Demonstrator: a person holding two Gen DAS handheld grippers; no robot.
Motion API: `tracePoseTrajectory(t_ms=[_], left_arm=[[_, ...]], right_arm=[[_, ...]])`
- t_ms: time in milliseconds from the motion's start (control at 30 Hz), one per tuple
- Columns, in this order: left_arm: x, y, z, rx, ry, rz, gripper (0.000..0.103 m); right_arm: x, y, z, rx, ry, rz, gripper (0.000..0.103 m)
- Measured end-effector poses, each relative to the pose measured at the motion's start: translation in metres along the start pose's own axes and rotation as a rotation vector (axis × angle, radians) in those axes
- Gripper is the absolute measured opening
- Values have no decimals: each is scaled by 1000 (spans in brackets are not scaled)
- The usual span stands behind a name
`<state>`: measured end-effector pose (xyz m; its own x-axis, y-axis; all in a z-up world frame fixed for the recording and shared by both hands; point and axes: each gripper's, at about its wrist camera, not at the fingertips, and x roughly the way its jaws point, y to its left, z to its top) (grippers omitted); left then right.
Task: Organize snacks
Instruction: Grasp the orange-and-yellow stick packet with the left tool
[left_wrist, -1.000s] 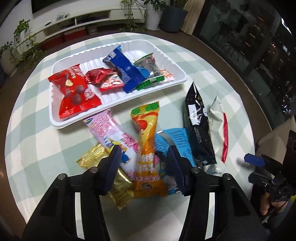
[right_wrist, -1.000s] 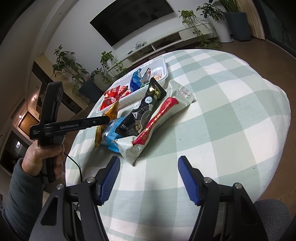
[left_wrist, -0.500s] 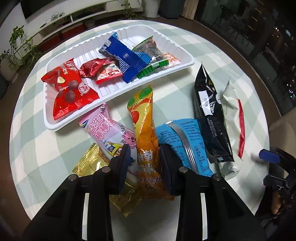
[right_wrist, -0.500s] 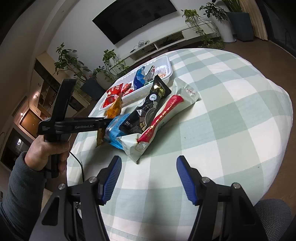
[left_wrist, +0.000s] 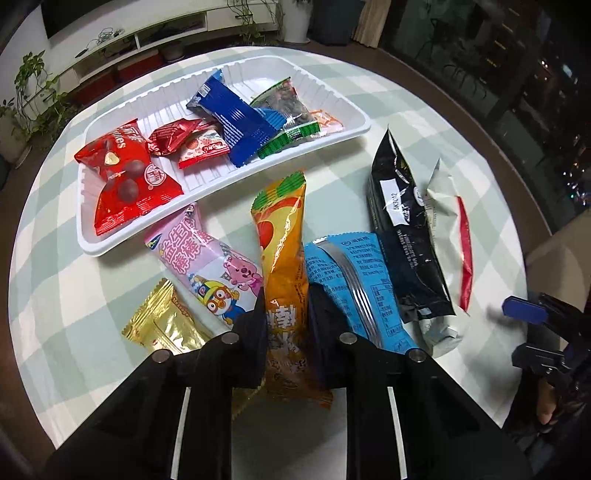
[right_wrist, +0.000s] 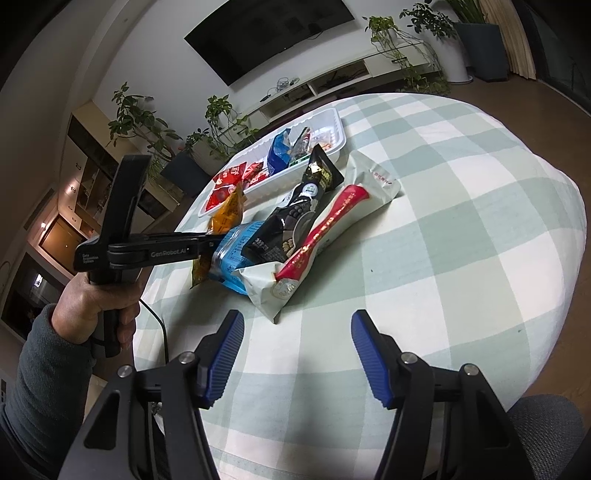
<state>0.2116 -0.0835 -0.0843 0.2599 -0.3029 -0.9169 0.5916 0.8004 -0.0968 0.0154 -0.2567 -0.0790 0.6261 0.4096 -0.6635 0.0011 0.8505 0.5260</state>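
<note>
Orange snack packet, seemingly crinkled, upright-printed

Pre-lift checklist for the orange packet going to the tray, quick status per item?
1. Left hand-held gripper closed on the orange packet: ok; jaws have just been closing and the packet sits pinched between them.
2. Grip centred: not ok, it holds the near end, so the far end may droop.
3. Neighbours clear: cannot tell; the pink packet and blue packet lie right alongside it.
4. Space in the white tray: ok, bare ribbed floor shows at the near middle.
5. Right hand-held gripper out of the way: ok, open, holding nothing, over bare tablecloth.
</note>
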Motion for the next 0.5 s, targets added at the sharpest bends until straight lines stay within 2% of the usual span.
tracePoseTrajectory(t_ms=[267,500], left_arm=[[-35,6,-24,-83,-93,-90,17],[-56,0,-67,-147,-156,-166,17]], right_arm=[[9,-2,19,31,17,-10,64],[41,-7,51,107,84,-23,64]])
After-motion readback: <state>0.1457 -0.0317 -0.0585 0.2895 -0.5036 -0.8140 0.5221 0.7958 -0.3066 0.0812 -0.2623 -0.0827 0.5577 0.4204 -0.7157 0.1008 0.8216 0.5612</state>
